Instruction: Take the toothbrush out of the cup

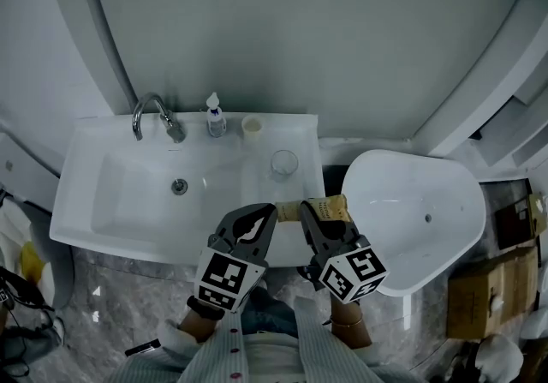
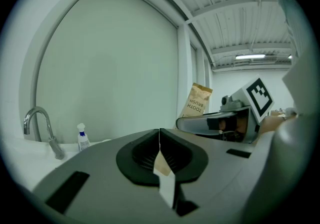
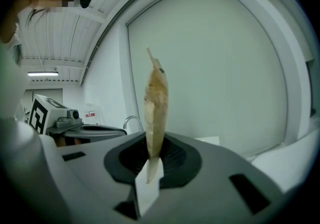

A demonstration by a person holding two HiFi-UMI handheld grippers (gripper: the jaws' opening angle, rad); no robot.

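Observation:
My right gripper (image 1: 308, 212) (image 3: 152, 149) is shut on a brown paper toothbrush package (image 1: 332, 207) (image 3: 156, 100), which stands upright between its jaws and reads "TOOTH BRUSH" in the left gripper view (image 2: 197, 101). Just left of it, my left gripper (image 1: 272, 212) (image 2: 159, 140) is shut on a small brown paper piece (image 2: 162, 164) (image 1: 288, 212). Whether that piece is still joined to the package I cannot tell. Both grippers hover at the front edge of the white sink (image 1: 103, 227). A clear glass cup (image 1: 284, 164) stands on the counter beyond them, apart from both.
At the back of the sink are a chrome faucet (image 1: 154, 113) (image 2: 42, 128), a small pump bottle (image 1: 215, 117) (image 2: 82, 137) and a little pale cup (image 1: 251, 125). A white oval fixture (image 1: 419, 218) sits to the right. Cardboard boxes (image 1: 484, 291) lie on the floor.

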